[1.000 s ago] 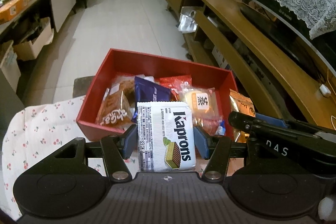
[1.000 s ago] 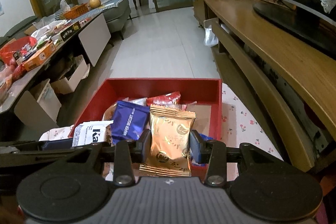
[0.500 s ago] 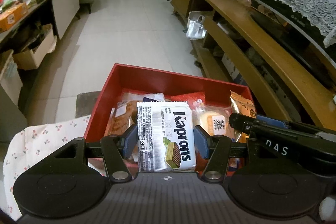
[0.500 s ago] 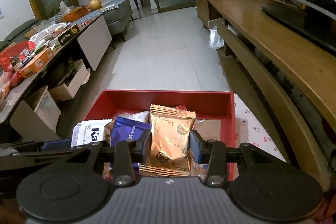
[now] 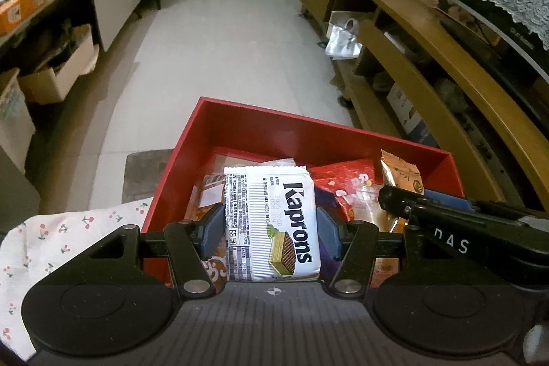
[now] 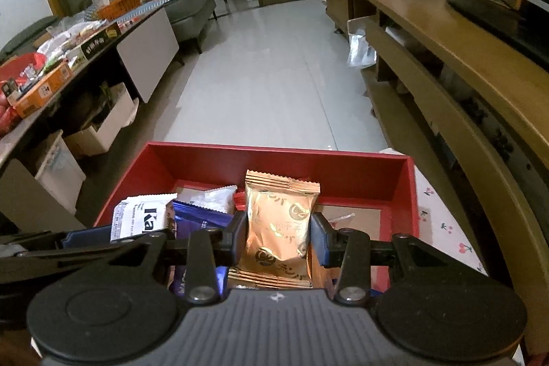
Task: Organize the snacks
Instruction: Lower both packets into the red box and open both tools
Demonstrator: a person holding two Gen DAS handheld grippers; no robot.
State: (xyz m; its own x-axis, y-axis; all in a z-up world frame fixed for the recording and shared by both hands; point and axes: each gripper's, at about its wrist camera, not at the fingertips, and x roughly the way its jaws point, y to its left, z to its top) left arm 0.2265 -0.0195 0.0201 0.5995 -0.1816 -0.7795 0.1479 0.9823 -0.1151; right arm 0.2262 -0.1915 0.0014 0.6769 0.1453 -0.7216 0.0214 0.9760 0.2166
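Note:
My left gripper (image 5: 271, 232) is shut on a white Kaprons wafer pack (image 5: 271, 222), held upright over the near part of the red box (image 5: 274, 129). My right gripper (image 6: 278, 237) is shut on a gold snack packet (image 6: 278, 225), held upright over the same red box (image 6: 274, 156). The right gripper shows at the right in the left wrist view (image 5: 446, 222), with the gold packet (image 5: 399, 175) beyond it. The wafer pack shows at the left in the right wrist view (image 6: 142, 216). Several snacks lie in the box: a red packet (image 5: 346, 184), a blue packet (image 6: 202, 220).
The box rests on a cherry-print cloth (image 5: 51, 239). A long wooden TV cabinet (image 6: 463, 64) runs along the right. A cluttered dark table (image 6: 58, 57) and cardboard boxes (image 6: 99, 129) stand at the left. Tiled floor (image 6: 274, 74) lies beyond the box.
Both grippers have tilted up and moved forward over the box with their packets still held. The box sits lower in both views and more of the floor shows.

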